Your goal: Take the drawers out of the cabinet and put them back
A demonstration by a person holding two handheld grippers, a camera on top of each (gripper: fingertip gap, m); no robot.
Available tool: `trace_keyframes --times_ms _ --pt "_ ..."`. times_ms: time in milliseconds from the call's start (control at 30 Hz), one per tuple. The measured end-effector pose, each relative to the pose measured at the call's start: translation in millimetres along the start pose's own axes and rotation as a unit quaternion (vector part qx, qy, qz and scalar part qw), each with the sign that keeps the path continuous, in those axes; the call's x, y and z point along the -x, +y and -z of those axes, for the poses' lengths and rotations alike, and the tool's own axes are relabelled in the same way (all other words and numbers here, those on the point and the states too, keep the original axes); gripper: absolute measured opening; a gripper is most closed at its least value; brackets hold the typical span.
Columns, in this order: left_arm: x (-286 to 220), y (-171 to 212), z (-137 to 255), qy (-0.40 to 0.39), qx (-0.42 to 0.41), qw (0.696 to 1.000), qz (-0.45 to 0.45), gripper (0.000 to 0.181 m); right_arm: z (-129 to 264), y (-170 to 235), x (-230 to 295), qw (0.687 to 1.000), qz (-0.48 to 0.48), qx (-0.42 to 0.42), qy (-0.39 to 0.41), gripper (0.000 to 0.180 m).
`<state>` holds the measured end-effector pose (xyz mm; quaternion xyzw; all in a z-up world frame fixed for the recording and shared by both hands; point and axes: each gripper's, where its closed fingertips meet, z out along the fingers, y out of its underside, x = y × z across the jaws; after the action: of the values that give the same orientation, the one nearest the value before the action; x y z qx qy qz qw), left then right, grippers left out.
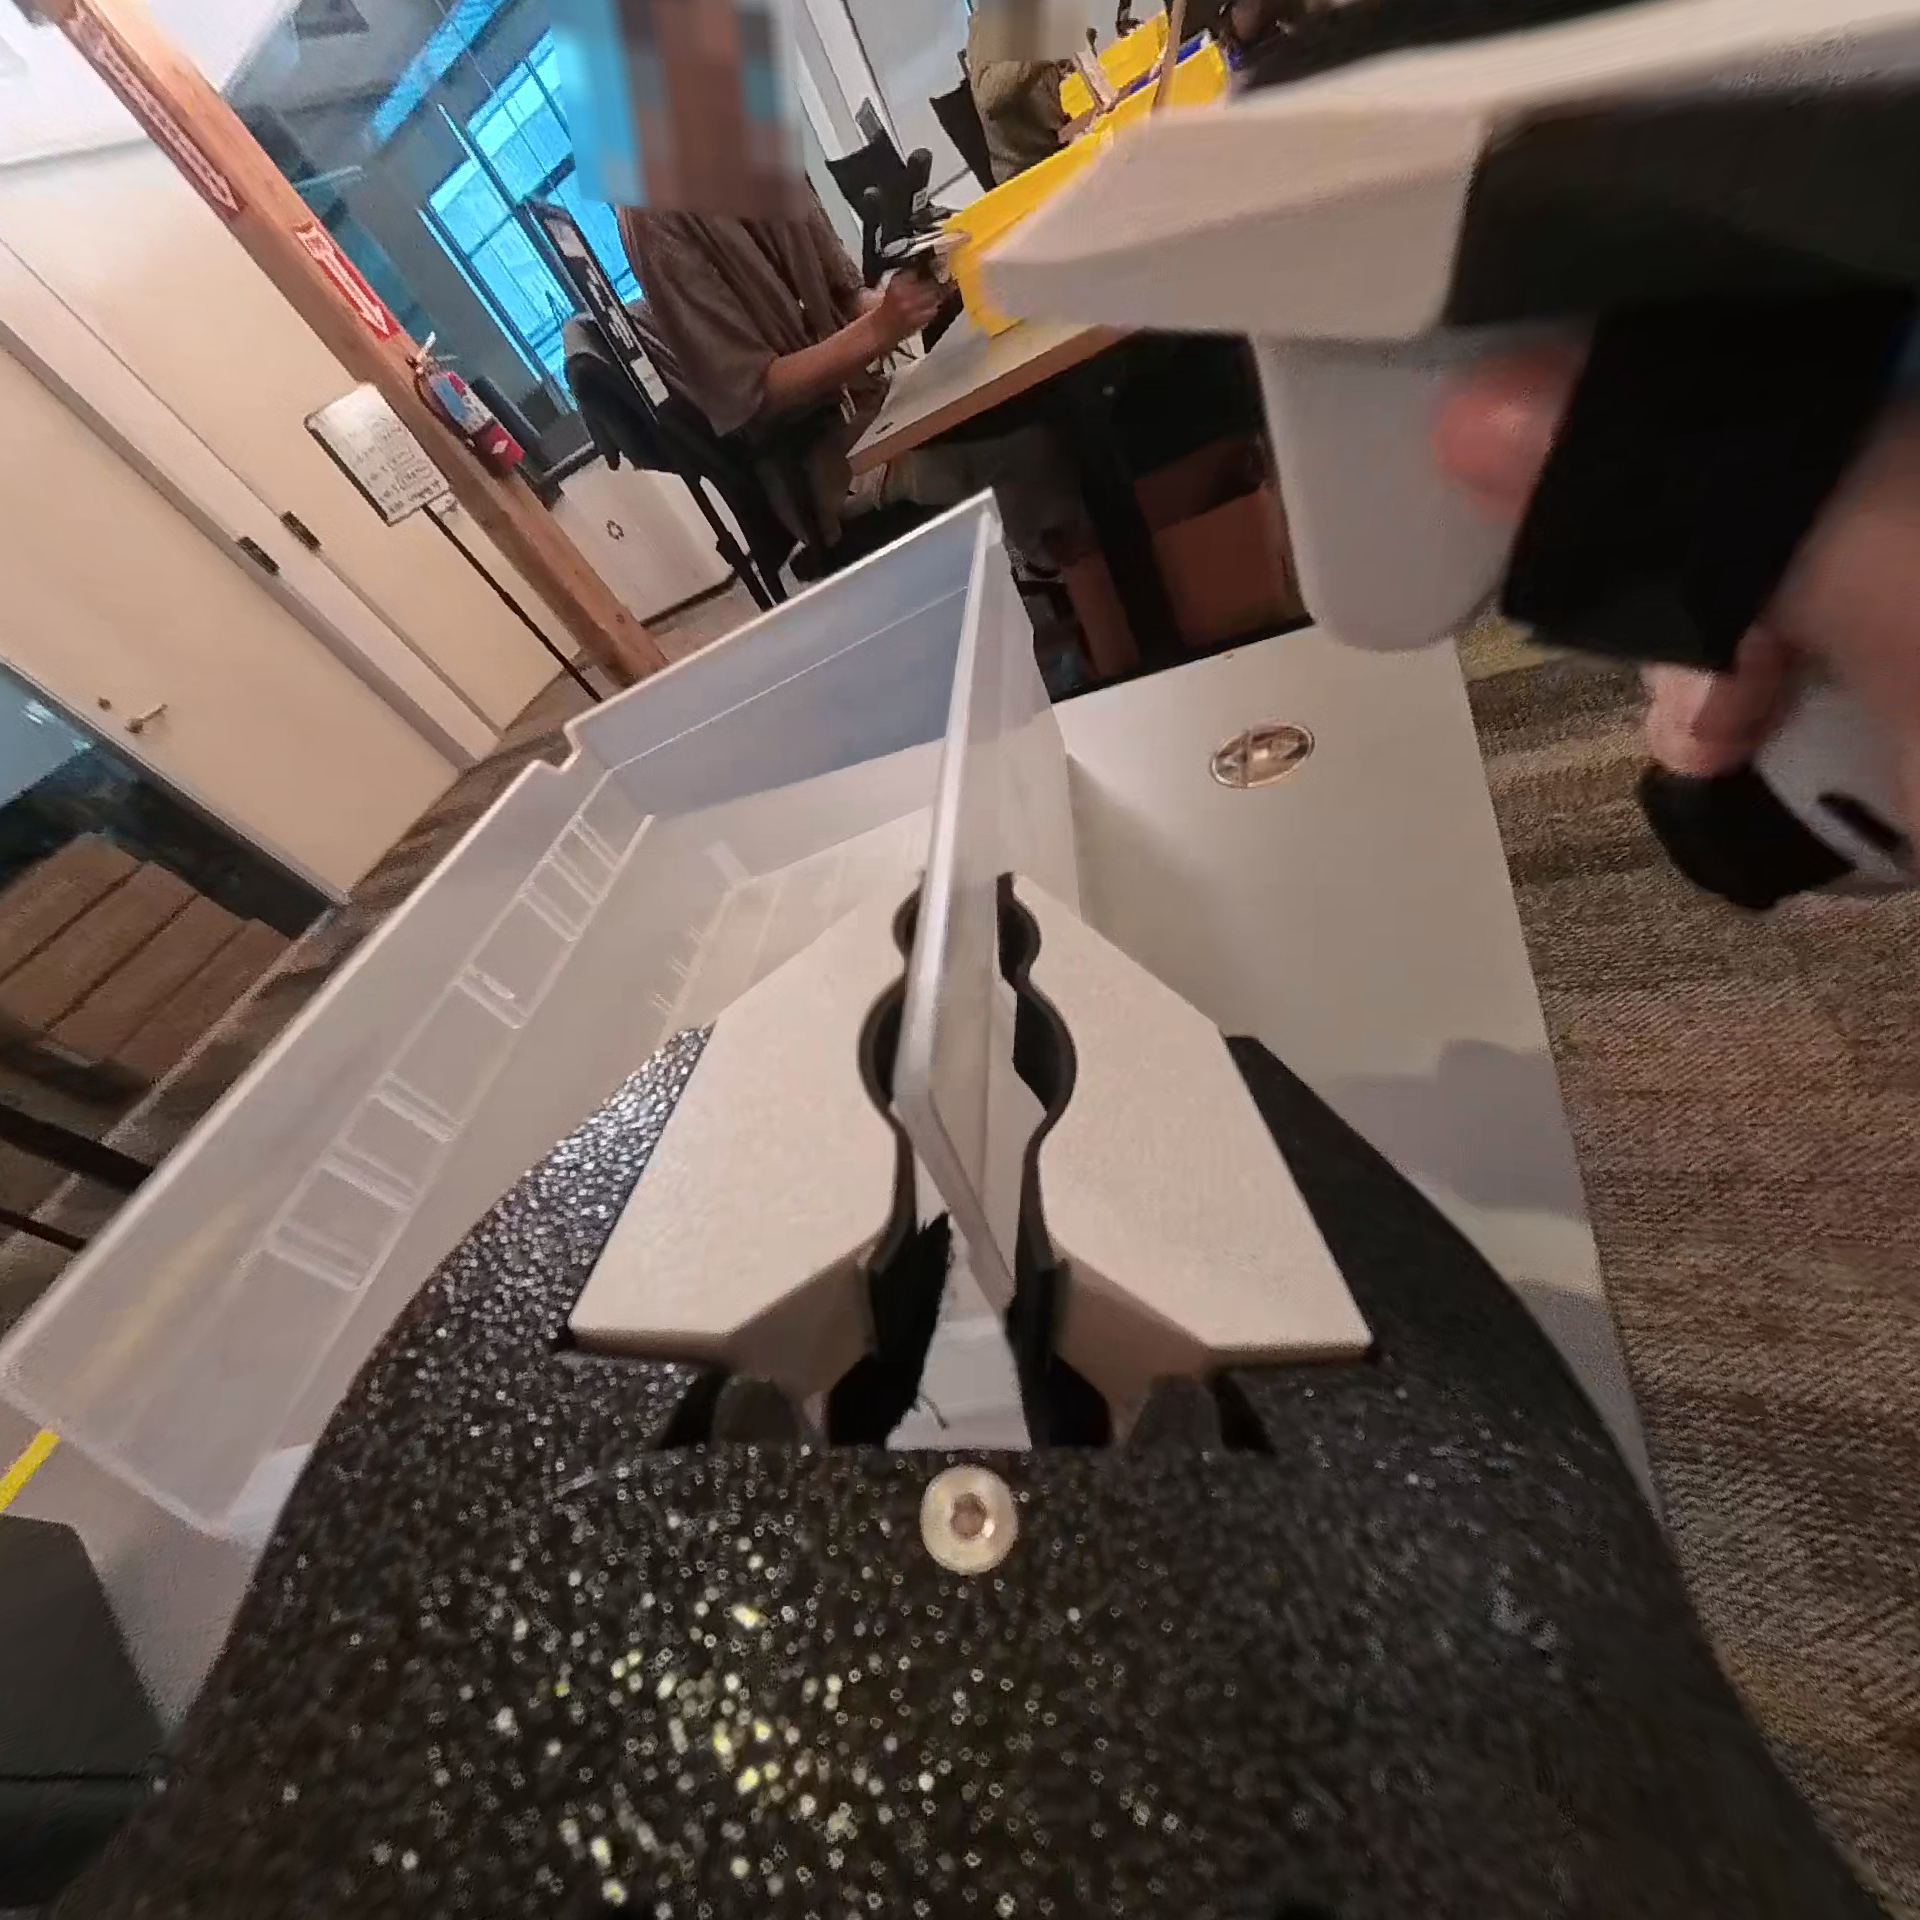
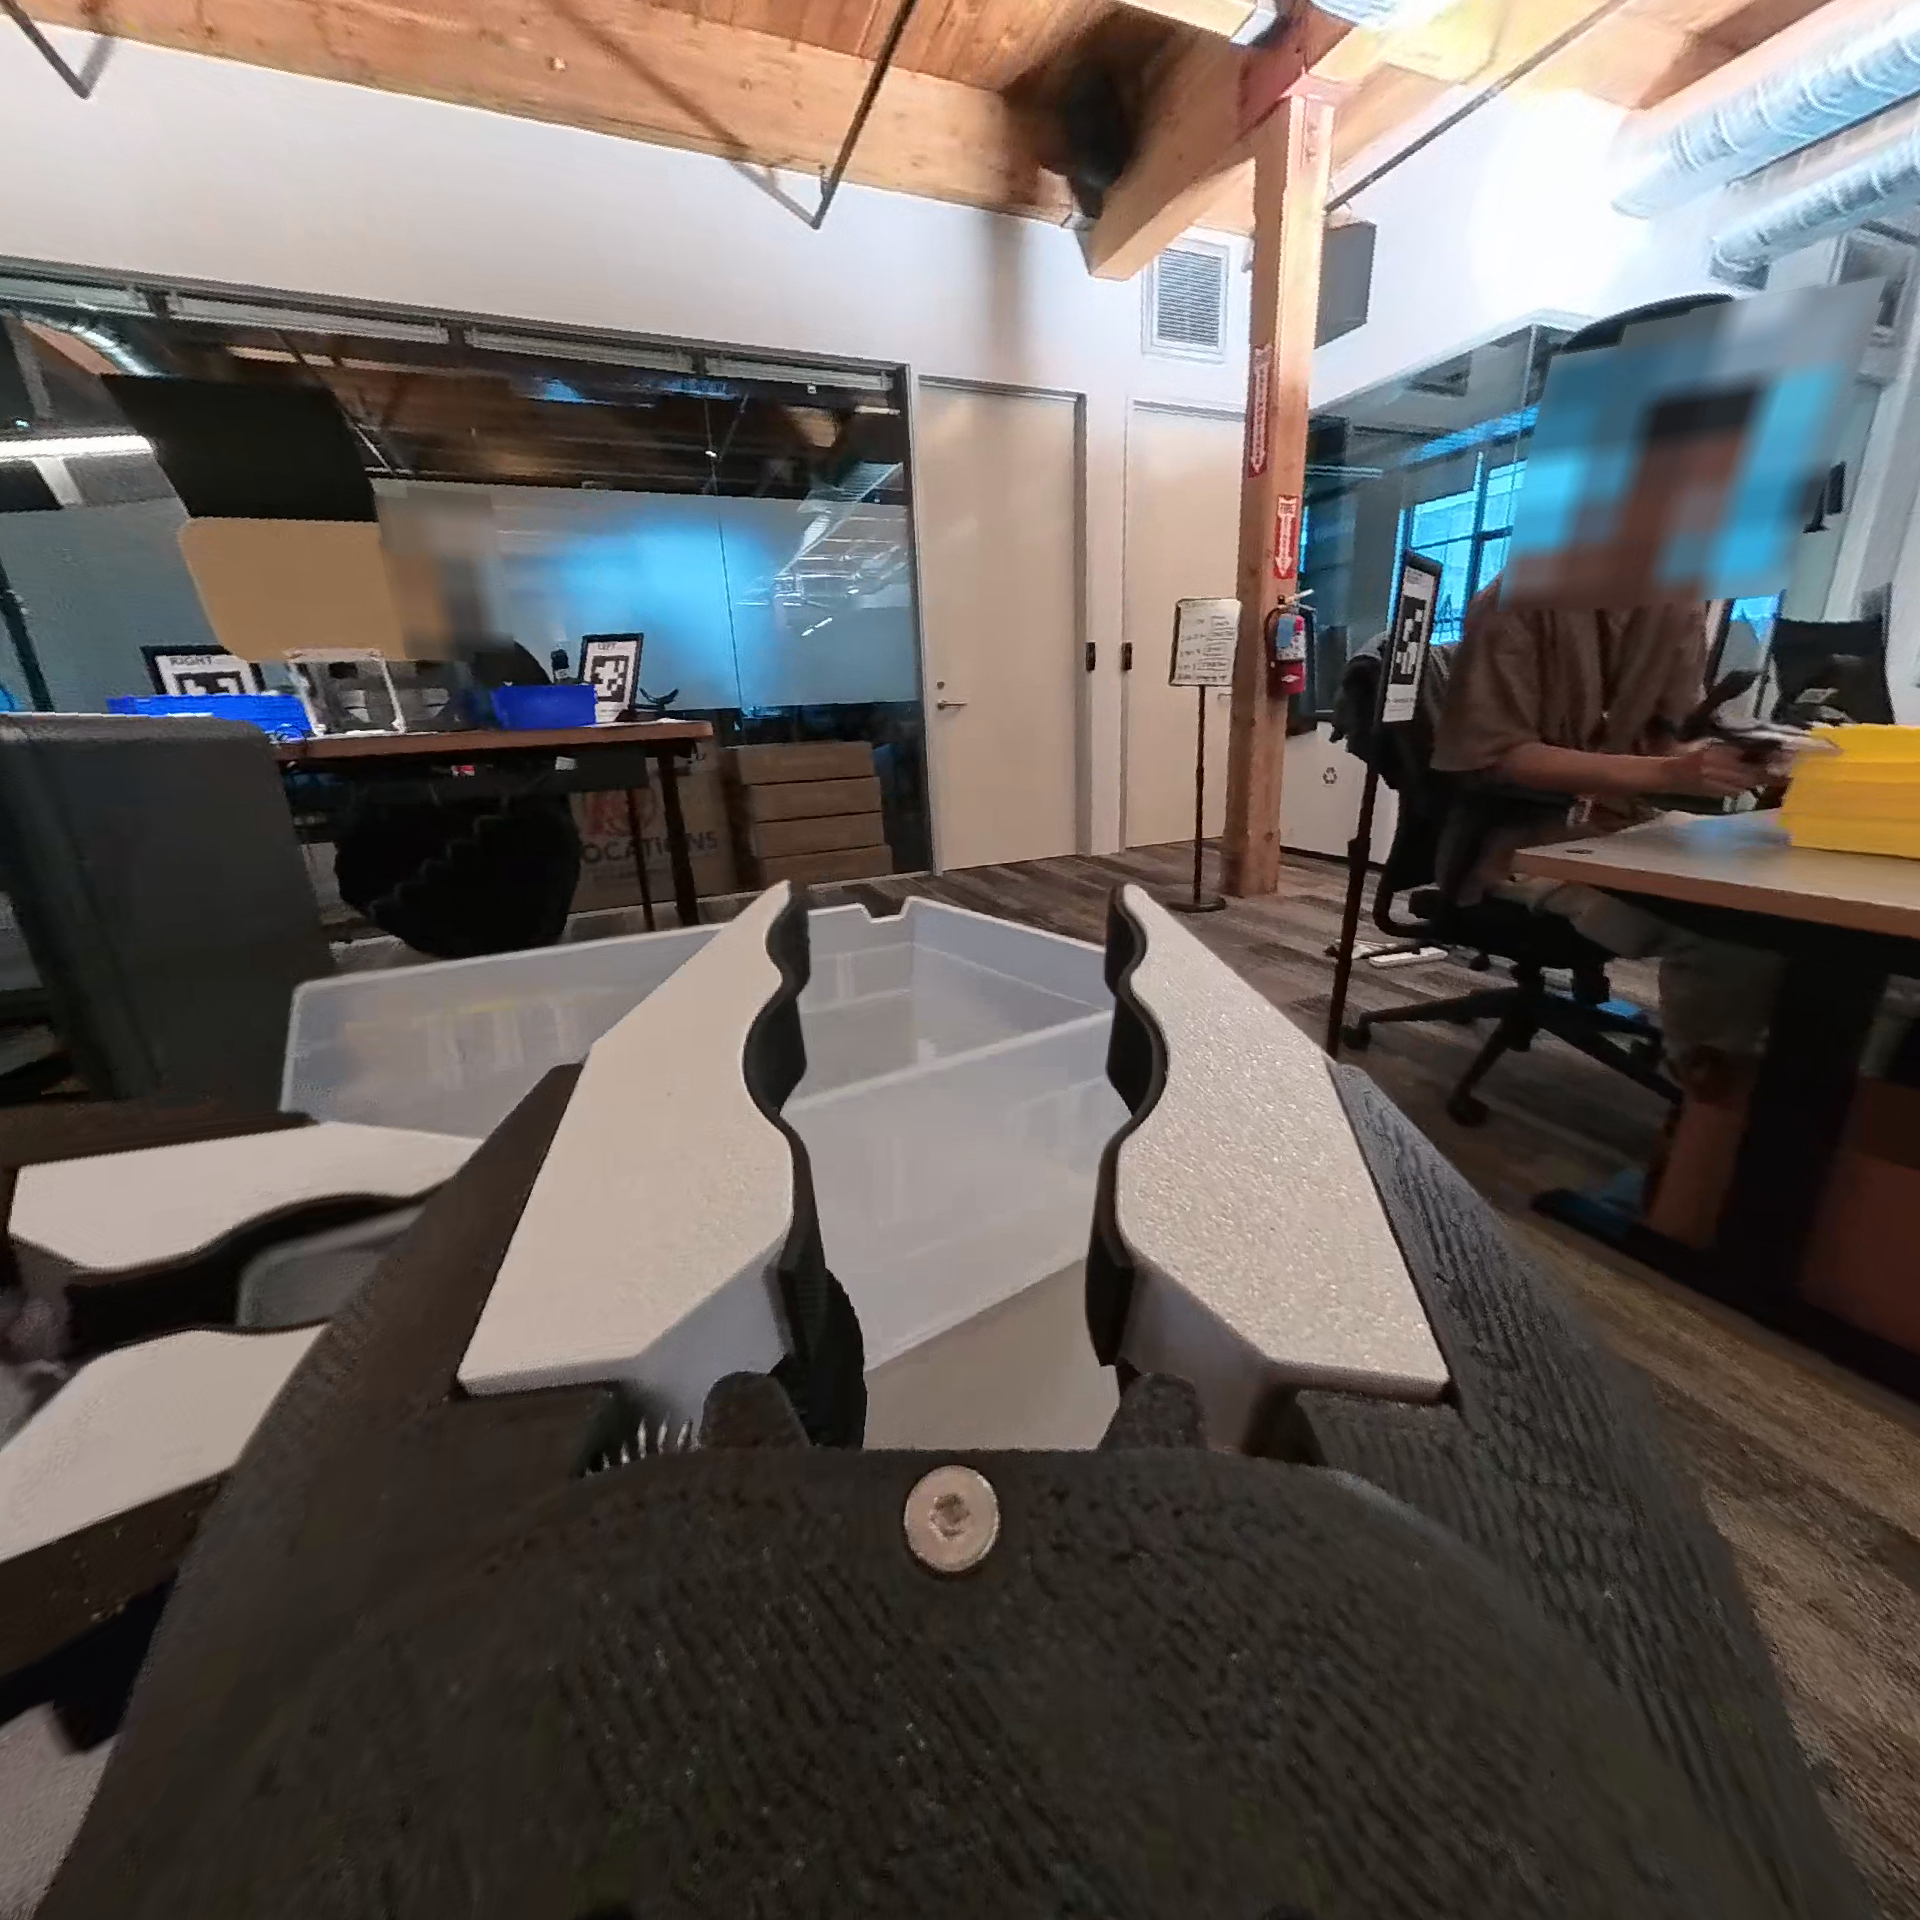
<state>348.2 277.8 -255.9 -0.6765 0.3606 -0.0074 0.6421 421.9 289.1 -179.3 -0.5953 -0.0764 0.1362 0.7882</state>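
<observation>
Through the left wrist view my left gripper [image 1: 961,1049] pinches the right side wall of the translucent drawer [image 1: 436,997] above the white cabinet [image 1: 1340,935], while my right gripper [image 2: 951,1049] gapes empty over that drawer [image 2: 935,1039].

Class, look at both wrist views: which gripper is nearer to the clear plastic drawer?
Left. The left gripper is shut on the clear plastic drawer, pinching its wall. The right gripper is open and hovers short of it, not touching.
</observation>
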Motion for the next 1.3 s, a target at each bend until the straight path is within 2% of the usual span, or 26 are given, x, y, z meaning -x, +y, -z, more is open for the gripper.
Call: trace_keyframes --times_ms 33,67,167,200,367,467,600,767,900,967,1067,1300 --pt "-1 0 1 -0.005 -0.012 1.0 -0.011 0.01 0 0 2 1.0 -0.002 0.0 -0.007 0.053" --pt "0 -4 5 -0.013 -0.031 0.999 -0.016 0.022 -1 1 4 1.0 -0.004 0.001 -0.013 0.052" --pt "2 -17 15 -0.014 -0.046 0.999 0.013 0.071 -1 1 6 1.0 0.0 0.001 -0.017 0.052" --pt "6 -25 22 -0.019 -0.055 0.998 0.017 0.08 -1 2 6 1.0 0.003 0.002 -0.017 0.053" --pt "38 -51 100 -0.032 -0.094 0.995 0.029 0.1 0 0 10 1.0 0.009 -0.005 -0.021 0.058" --pt "71 -34 176 -0.076 -0.078 0.993 0.054 0.107 0 3 20 0.999 0.023 0.005 -0.033 0.061" --pt "111 8 307 -0.208 -0.047 0.974 0.073 0.105 10 3 47 0.997 0.024 0.02 -0.07 0.066" --pt "142 64 467 -0.392 0.03 0.917 0.076 0.105 9 9 82 0.994 0.046 0.048 -0.088 0.098" --pt "152 112 552 -0.46 0.1 0.873 0.129 0.117 10 20 113 0.989 0.058 0.081 -0.106 0.121" --pt "150 140 571 -0.461 0.128 0.859 0.18 0.122 10 30 119 0.985 0.091 0.107 -0.095 0.13" --pt "144 174 577 -0.444 0.163 0.848 0.238 0.125 9 52 121 0.977 0.115 0.161 -0.083 0.135" --pt "148 200 572 -0.44 0.167 0.845 0.254 0.104 7 95 100 0.958 0.111 0.262 -0.045 0.117"
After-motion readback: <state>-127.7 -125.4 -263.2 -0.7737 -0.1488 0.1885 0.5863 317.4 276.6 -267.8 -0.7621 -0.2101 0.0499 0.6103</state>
